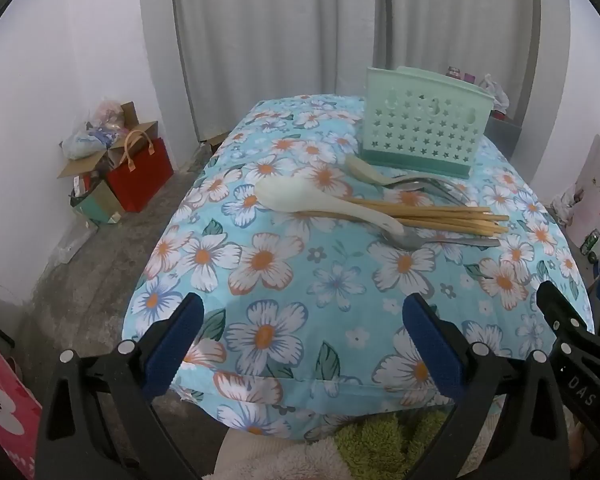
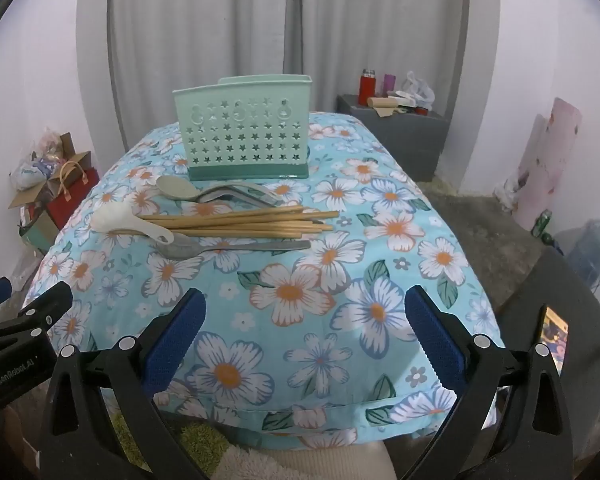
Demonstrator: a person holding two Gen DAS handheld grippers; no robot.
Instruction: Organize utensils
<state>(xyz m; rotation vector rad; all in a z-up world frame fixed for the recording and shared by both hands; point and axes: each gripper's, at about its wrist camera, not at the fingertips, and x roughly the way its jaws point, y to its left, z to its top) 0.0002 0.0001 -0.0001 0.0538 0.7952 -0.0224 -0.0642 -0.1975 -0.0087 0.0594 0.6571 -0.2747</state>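
Observation:
A mint-green utensil holder with star holes stands upright at the far side of the floral-covered table. In front of it lies a pile: a white spoon, several wooden chopsticks, a metal spoon, a beige spoon and more metal utensils. My left gripper is open and empty over the near edge. My right gripper is open and empty beside it.
A red bag and boxes sit on the floor at left. A grey cabinet with bottles stands at back right. A water jug is on the right floor. Curtains hang behind the table.

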